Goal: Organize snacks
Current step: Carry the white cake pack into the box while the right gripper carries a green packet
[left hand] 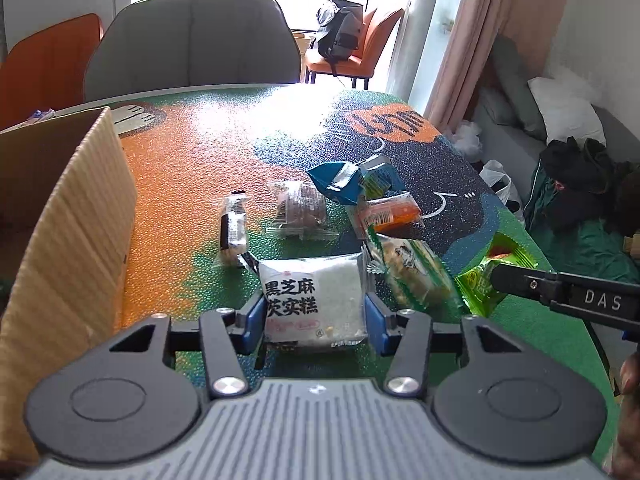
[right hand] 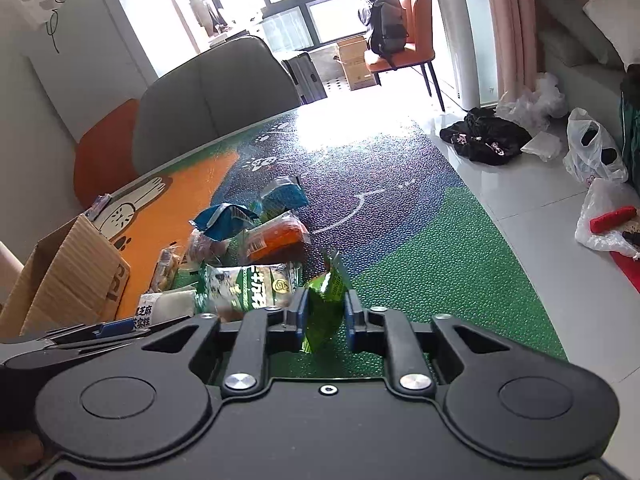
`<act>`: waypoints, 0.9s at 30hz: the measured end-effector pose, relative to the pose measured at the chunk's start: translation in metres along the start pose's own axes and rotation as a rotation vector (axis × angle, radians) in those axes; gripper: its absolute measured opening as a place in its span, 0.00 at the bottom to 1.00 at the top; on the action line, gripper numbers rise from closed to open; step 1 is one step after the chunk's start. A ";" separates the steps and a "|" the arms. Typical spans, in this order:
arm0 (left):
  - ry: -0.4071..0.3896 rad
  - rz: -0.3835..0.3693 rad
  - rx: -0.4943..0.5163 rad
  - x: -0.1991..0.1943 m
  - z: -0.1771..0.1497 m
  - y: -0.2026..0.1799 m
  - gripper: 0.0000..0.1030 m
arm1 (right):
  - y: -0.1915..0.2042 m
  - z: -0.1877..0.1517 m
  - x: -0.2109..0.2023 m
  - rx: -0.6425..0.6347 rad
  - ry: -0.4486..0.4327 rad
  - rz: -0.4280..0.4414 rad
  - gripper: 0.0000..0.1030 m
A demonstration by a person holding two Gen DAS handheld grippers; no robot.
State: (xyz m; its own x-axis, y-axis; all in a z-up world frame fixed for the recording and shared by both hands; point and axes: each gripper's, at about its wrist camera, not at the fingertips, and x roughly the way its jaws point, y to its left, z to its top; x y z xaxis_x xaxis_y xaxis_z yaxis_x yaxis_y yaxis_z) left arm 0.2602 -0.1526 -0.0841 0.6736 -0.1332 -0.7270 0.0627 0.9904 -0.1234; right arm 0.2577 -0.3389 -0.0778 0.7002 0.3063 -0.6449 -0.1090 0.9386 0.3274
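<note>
Snacks lie in a loose heap on the patterned table, and you can count about eight packets. Your left tongs are clamped on one white packet with black lettering, its blue pads pressing both side edges. Your right tongs are squeezed together on one small green packet, which stands crumpled and upright between the pads.

Beyond the white packet there is one narrow clear-wrapped bar, one clear packet with something brown inside, one blue bag with a blue-and-green packet touching it, one orange packet, and one larger green-and-white bag just beside the white packet on the right. The larger bag lies between your two tongs, touching the white packet's corner.

One open cardboard box stands at the left edge of the table, its corrugated wall close to your left tongs. Across the table stand one grey chair and one orange chair beside it. Farther off, a backpack sits on another orange chair.
</note>
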 end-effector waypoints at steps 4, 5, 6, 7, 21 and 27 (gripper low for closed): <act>-0.022 -0.007 0.003 -0.012 -0.001 0.001 0.49 | 0.007 -0.004 -0.007 -0.015 -0.011 0.009 0.16; -0.024 -0.009 -0.002 -0.014 -0.002 0.002 0.49 | 0.008 -0.005 -0.008 -0.017 -0.012 0.012 0.16; -0.026 -0.011 -0.007 -0.017 -0.003 0.003 0.49 | 0.010 -0.005 -0.010 -0.020 -0.014 0.015 0.16; -0.030 -0.012 -0.010 -0.020 -0.004 0.004 0.49 | 0.011 -0.006 -0.012 -0.023 -0.018 0.020 0.16; -0.136 -0.030 -0.031 -0.075 0.006 0.016 0.49 | 0.041 0.000 -0.045 -0.073 -0.099 0.080 0.15; -0.189 -0.021 -0.043 -0.098 0.014 0.025 0.49 | 0.060 0.007 -0.051 -0.103 -0.124 0.119 0.15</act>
State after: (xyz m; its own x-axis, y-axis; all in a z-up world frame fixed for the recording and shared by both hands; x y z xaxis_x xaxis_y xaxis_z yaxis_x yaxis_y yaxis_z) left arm 0.2060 -0.1145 -0.0071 0.7988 -0.1407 -0.5849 0.0497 0.9844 -0.1689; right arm 0.2203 -0.2993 -0.0204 0.7589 0.3997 -0.5141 -0.2629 0.9103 0.3197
